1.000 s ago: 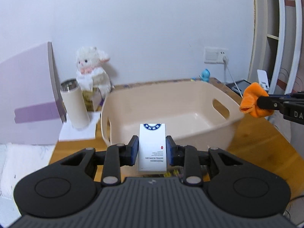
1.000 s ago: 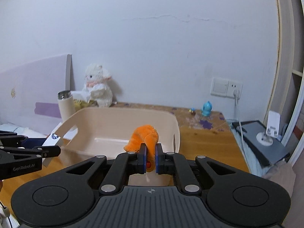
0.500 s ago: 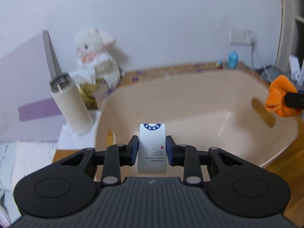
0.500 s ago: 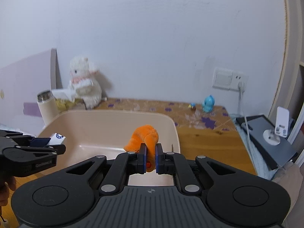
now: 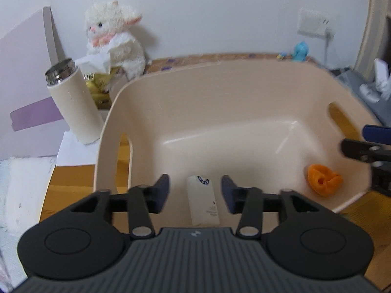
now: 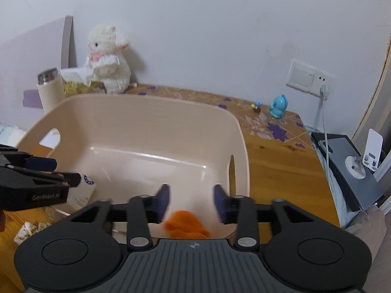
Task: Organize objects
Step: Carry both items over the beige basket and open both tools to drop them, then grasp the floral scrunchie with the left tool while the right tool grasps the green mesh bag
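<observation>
A beige plastic basket (image 5: 185,92) (image 6: 151,112) stands on the wooden table. My left gripper (image 5: 195,190) is open over the basket's near left side. A small white box (image 5: 202,200) lies in the basket just below and between its jaws; the box also shows in the right wrist view (image 6: 84,190). My right gripper (image 6: 191,200) is open over the basket's near right side. An orange plush toy (image 6: 187,225) lies in the basket below it and shows in the left wrist view (image 5: 323,179). Each gripper is visible in the other's view.
A white plush lamb (image 5: 114,39), a cream thermos (image 5: 73,102) and a yellow tissue pack (image 5: 100,85) stand behind the basket at the left. A blue figurine (image 6: 277,106), a wall socket (image 6: 310,79) and a grey tablet with a stand (image 6: 354,171) are at the right.
Both grippers moved forward over the basket and opened. The white box and the orange toy dropped from the jaws into the basket.
</observation>
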{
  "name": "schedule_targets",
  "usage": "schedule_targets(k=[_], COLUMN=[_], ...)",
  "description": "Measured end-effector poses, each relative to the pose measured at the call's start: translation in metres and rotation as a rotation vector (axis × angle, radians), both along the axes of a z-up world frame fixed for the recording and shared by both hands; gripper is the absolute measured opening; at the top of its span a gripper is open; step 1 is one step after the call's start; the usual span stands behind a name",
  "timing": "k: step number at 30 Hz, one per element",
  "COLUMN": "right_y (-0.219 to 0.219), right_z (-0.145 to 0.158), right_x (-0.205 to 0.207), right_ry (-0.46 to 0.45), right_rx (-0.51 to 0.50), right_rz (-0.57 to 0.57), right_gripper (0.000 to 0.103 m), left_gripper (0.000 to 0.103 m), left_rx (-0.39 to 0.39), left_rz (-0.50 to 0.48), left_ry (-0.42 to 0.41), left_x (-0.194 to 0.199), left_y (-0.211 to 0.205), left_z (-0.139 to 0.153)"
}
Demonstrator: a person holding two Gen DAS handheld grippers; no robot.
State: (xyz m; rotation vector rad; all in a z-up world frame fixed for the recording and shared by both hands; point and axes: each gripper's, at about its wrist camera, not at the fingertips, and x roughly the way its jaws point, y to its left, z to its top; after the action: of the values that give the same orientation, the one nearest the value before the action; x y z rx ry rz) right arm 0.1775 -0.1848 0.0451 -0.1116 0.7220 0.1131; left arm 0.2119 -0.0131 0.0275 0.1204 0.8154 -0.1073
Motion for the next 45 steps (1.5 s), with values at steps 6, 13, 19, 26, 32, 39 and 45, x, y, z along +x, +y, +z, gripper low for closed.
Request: schedule_targets(k=[6, 13, 19, 26, 32, 39, 45], right_y=[-0.008, -0.008, -0.009, -0.012, -0.013, -0.011, -0.016], right_z=[0.028, 0.043, 0.029, -0.009, -0.031, -0.058, -0.073], right_x=[-0.025, -0.062, -0.088, -0.100, -0.095, -0.084, -0.074], right_ry=[-0.103, -0.127, -0.076, 0.025, 0.101, 0.181, 0.154], right_rx=[-0.010, -0.042, -0.069, -0.083, -0.062, -0.054, 0.018], right_rz=[-0.003, 0.017, 0.044, 0.064, 0.053, 0.049, 0.024], right_gripper=[0.102, 0.103, 0.103, 0.103, 0.103, 0.103, 0.103], left_gripper=[0.088, 0.092, 0.092, 0.097, 0.097, 0.097, 0.097], left_rx=[-0.008, -0.022, -0.021, 0.003, -0.006, -0.024, -0.044], left_rz=[-0.034, -0.055, -0.053, -0.034, -0.020, -0.019, 0.016], left_ry=[-0.122, -0.165, -0.140, -0.094, -0.005, 0.078, 0.108], left_x=[-0.034, -0.067, -0.091, -0.110, -0.111, -0.101, -0.090], left_y=[-0.001, 0.007, 0.022, 0.039, 0.051, 0.055, 0.059], left_z=[0.035, 0.055, 0.046, 0.012, -0.023, -0.051, -0.067])
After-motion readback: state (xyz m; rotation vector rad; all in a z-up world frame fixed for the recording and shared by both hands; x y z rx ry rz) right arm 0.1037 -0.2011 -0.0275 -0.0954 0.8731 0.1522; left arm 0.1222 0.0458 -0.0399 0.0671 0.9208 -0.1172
